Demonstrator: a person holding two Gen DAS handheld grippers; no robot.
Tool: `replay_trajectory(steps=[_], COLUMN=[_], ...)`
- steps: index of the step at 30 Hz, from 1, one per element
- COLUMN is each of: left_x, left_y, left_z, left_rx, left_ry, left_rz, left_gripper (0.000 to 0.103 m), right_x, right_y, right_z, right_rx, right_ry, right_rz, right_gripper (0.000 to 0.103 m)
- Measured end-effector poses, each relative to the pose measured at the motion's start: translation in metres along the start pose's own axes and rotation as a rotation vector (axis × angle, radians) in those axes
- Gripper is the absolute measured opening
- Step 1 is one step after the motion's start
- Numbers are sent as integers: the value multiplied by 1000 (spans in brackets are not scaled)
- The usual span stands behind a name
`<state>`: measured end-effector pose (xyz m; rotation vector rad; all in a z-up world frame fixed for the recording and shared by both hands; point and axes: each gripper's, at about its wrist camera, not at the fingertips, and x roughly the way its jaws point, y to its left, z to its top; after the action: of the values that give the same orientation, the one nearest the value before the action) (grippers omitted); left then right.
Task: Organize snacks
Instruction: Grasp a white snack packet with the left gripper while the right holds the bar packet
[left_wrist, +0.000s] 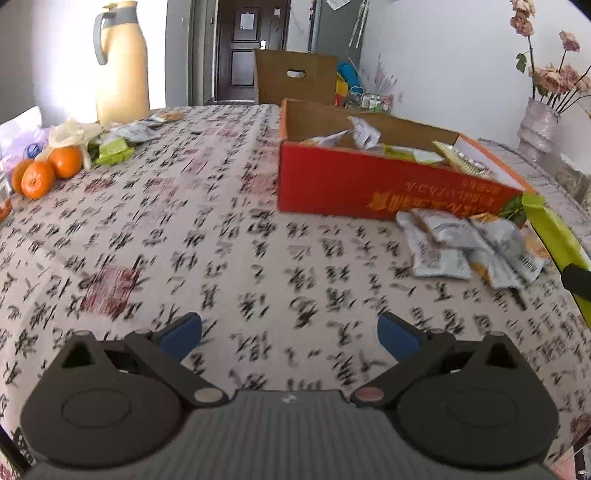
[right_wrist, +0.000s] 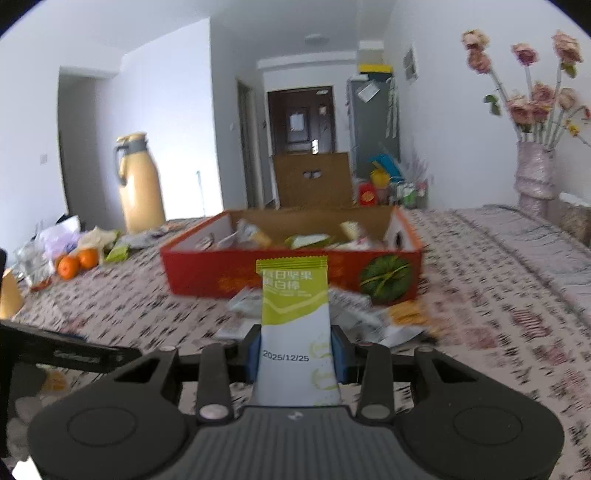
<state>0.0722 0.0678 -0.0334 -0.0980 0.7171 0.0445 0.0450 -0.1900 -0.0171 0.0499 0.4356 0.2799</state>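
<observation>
My right gripper (right_wrist: 294, 354) is shut on a green and white snack bar packet (right_wrist: 294, 317), held upright above the table in front of the red cardboard box (right_wrist: 258, 273). The box holds several snack packets and also shows in the left wrist view (left_wrist: 369, 184). A pile of loose silver and orange snack packets (left_wrist: 465, 247) lies on the cloth before the box. My left gripper (left_wrist: 290, 336) is open and empty, low over the patterned tablecloth (left_wrist: 184, 240). The held packet's green edge (left_wrist: 554, 236) shows at the far right of the left wrist view.
Oranges (left_wrist: 44, 171) and more wrappers lie at the table's left, beside a yellow thermos jug (left_wrist: 122, 62). A vase of dried roses (right_wrist: 535, 162) stands at the right. A brown carton (right_wrist: 312, 181) stands beyond the table's far end.
</observation>
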Motion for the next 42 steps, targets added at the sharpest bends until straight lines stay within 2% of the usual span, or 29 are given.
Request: replay_trajectory(steps=[10,17,22,30,38,42], left_x=[0,22,45,78,83,82], left_y=[-56,-97,-124,-145,-143,-143], left_z=[39,60,69,70,66,64], left_rx=[92,104,125,125,106,111], left_ry=[-56,-37,-3,64,45,34], left_rz=[13,-1,18,57,39,9], left_gripper=[103,103,103,103,102,89], right_x=[13,29,40,53,52,52], right_y=[-63,-97,-117,-124,-121,-121], right_z=[12,12,12,1,-1,-2], right_rx=[84,133,179,210,194,186], right_ry=[-41,-52,-48,-13,-25,-31], right_rz=[-83,-111,-108,-94,-71,-73], right_gripper=[37,37,37,37,37,37])
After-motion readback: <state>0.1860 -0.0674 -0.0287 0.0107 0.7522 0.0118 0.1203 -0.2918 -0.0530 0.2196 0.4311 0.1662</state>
